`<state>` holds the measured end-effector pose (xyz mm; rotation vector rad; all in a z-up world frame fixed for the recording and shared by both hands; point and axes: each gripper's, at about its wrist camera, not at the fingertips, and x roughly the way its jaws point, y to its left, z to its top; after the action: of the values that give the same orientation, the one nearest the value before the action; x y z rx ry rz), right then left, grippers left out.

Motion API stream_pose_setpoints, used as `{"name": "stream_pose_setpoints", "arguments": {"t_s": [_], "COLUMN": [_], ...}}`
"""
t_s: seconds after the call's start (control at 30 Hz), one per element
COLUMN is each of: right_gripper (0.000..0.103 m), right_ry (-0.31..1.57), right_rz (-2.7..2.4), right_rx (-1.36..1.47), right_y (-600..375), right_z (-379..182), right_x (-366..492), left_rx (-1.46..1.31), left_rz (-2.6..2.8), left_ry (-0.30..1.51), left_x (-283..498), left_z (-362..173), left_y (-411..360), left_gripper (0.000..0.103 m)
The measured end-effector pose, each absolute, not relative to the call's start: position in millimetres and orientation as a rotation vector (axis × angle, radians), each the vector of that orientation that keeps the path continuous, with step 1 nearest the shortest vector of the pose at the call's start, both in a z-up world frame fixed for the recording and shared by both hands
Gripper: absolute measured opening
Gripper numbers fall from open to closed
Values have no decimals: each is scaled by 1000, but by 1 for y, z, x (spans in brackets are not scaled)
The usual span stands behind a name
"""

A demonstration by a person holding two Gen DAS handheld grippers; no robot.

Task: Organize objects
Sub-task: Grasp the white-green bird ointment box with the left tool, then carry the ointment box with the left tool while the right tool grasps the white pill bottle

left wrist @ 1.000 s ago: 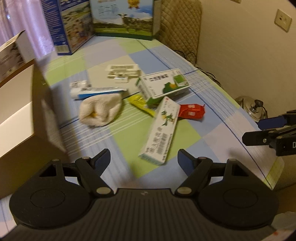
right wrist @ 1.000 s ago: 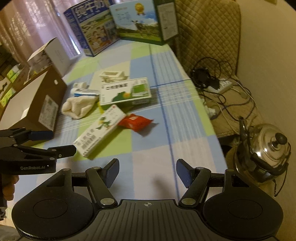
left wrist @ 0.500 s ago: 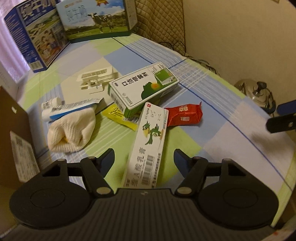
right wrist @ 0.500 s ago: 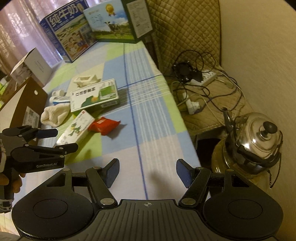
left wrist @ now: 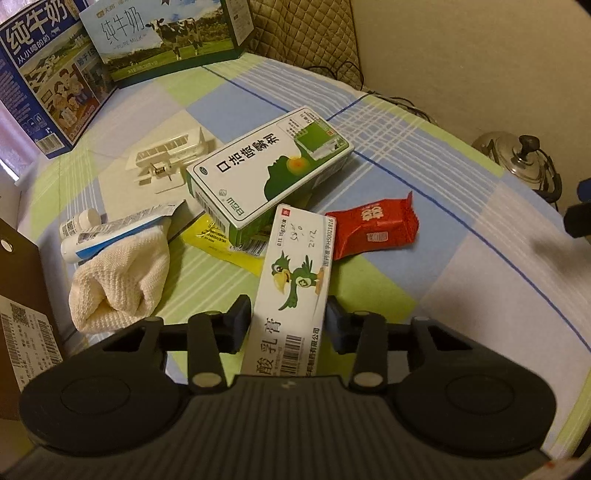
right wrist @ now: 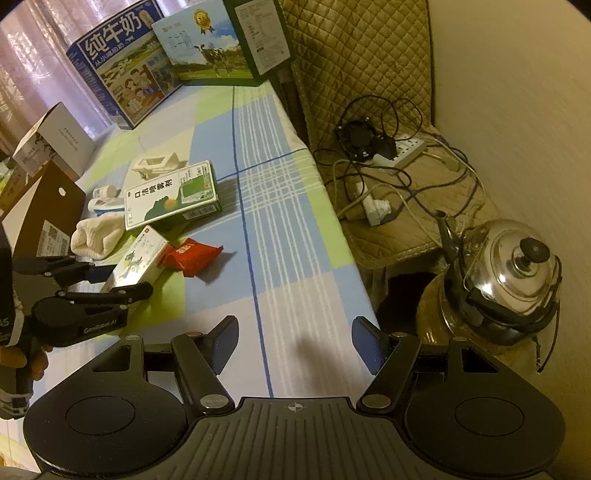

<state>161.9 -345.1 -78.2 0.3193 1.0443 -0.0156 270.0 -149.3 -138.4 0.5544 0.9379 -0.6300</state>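
Observation:
My left gripper (left wrist: 288,319) is shut on a long white ointment box with a green parrot (left wrist: 295,284); the box's far end rests by the pile. The same box (right wrist: 138,256) and left gripper (right wrist: 123,278) show in the right wrist view. Beyond lie a green-and-white spray box (left wrist: 269,166), a red snack packet (left wrist: 373,225), a yellow sachet (left wrist: 214,236), a cream sock (left wrist: 122,280), a blue-white tube (left wrist: 110,232) and a small white bottle (left wrist: 79,223). My right gripper (right wrist: 293,343) is open and empty over the table's near right edge.
A brown cardboard box (left wrist: 26,295) stands at the left. Two milk cartons (left wrist: 166,33) and a white plastic holder (left wrist: 166,157) stand at the back. A steel kettle (right wrist: 513,273) and a power strip with cables (right wrist: 391,155) are off the table's right edge.
My left gripper moved forward over the parrot box and closed on its near end. My right gripper stayed open and swung slightly right, toward the kettle.

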Motion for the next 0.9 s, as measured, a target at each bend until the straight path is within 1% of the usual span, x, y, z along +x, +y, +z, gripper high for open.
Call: {"name": "stream_pose_setpoints", "arguments": {"t_s": [0.1, 0.3, 0.6, 0.9], "right_gripper": [66, 66, 66, 66], "right_ry": [1041, 1026, 1011, 976], "right_rz": [6, 78, 222, 359], "right_rx": [309, 286, 218, 130], "right_y": [-342, -329, -285, -239], "right_z": [-77, -72, -69, -71], "right_x": [167, 183, 214, 258], "left_rx": [533, 458, 279, 114], "left_rz": [-639, -574, -334, -14], "left_ry": [928, 938, 998, 1027], "left_x": [265, 249, 218, 202], "left_z": [-134, -122, -102, -99], "left_y": [-143, -110, -14, 85], "left_gripper": [34, 34, 34, 34]}}
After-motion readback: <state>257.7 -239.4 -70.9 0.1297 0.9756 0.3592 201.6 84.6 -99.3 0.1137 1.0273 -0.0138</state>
